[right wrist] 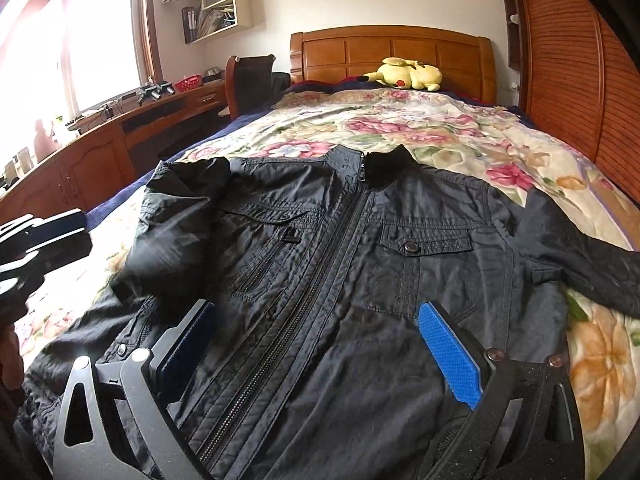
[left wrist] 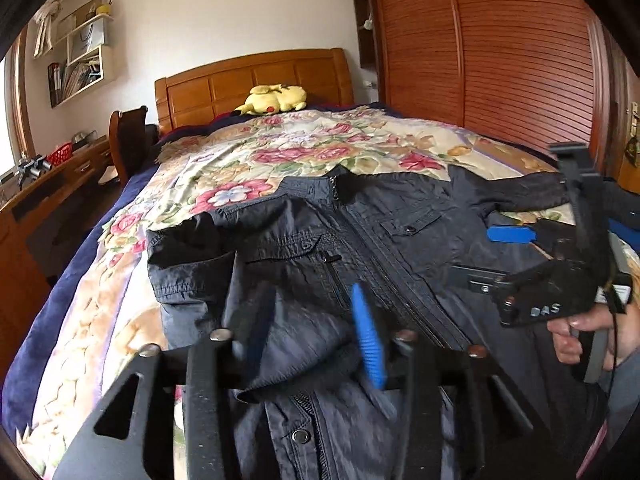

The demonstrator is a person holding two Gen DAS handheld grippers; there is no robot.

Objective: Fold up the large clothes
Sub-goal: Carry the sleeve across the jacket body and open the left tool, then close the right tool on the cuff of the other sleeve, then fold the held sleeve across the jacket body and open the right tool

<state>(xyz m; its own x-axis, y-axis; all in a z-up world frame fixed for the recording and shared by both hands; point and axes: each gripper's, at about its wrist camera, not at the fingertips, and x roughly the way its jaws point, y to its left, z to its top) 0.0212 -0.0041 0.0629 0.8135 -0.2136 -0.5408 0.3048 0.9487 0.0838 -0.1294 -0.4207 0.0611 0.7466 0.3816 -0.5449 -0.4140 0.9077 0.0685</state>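
Observation:
A dark navy zip-up jacket lies front up on the floral bedspread, collar toward the headboard; it also shows in the left wrist view. Its left sleeve is folded in over the chest. My left gripper is shut on the cuff end of that sleeve and holds it over the jacket's lower front. My right gripper is open and empty, low over the jacket's hem, one finger on each side of the zipper. The right sleeve lies spread out to the right.
The bed has a wooden headboard and a yellow plush toy at the far end. A wooden wardrobe stands on the right. A desk and chair stand on the left.

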